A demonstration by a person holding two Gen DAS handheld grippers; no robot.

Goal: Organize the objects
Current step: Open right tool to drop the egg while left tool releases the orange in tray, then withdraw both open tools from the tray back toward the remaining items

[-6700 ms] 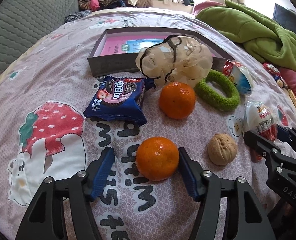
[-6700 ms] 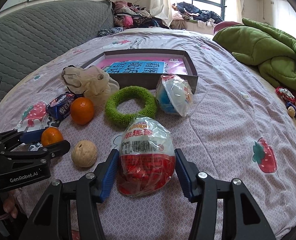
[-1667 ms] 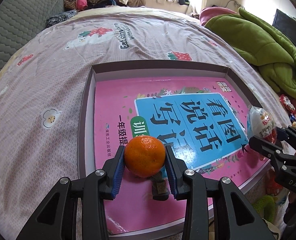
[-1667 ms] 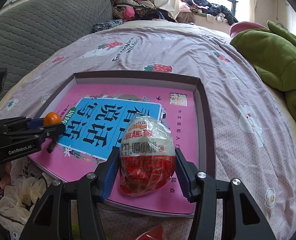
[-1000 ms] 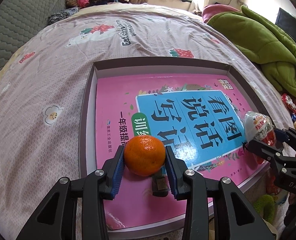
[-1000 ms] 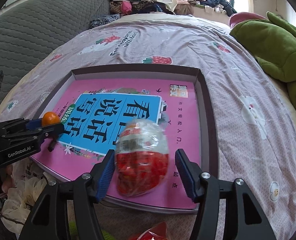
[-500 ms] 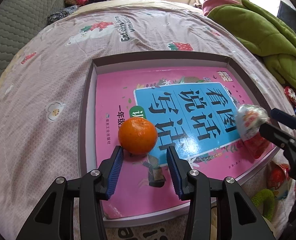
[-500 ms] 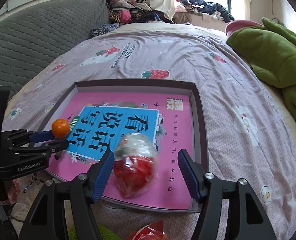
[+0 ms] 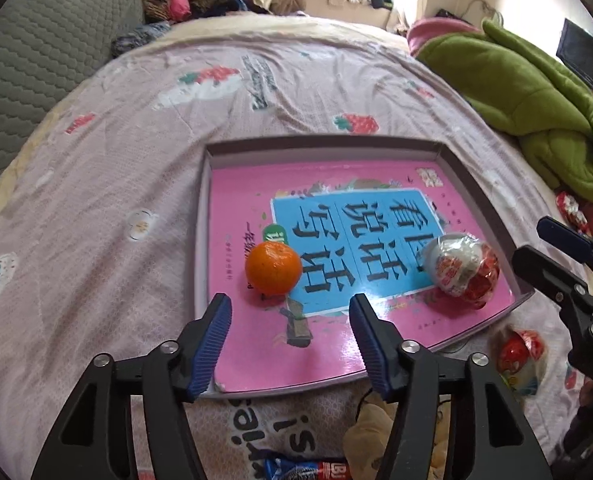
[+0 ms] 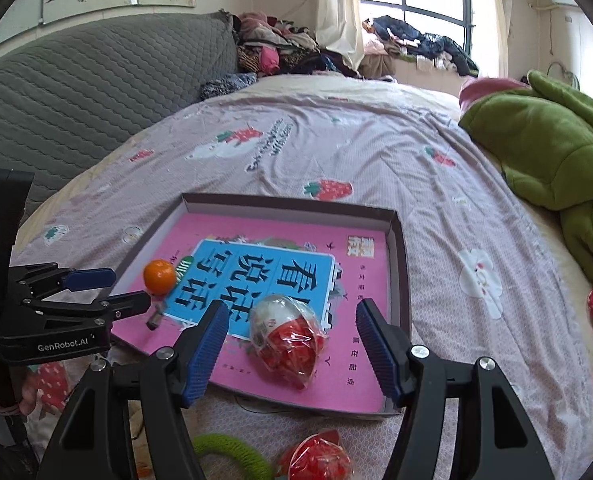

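Box (image 9: 478,190) first, biggest thing going: shallow dark tray sitting on the bed (image 9: 116,184), pink book (image 9: 336,184) lying flat inside as the floor of it. Stiff-looking walls, light, no need to shift it at all.

Next down, the wrapped chocolate egg (image 10: 286,336), lying on its side on the book near the tray's front right corner. Crinkly film, so probably slippery and noisy; hard shell underneath by the look, but likely hollow, so best pinched gently across the fat middle. Prone to rolling.

Then the tangerine (image 9: 273,267), resting on the book toward the left wall of the tray, well apart from the egg. Soft, bruisable, round; grab across the widest part, light squeeze.

Left claw (image 9: 290,316) just been spreading, now wide with nothing between the pads, tangerine sitting free just beyond the tips. Right claw (image 10: 292,326) also wide and empty, egg lying loose in front.

Still outside the tray, near its front edge: another red wrapped egg (image 10: 316,460), a green fuzzy ring (image 10: 232,452), a blue snack packet (image 9: 308,470).
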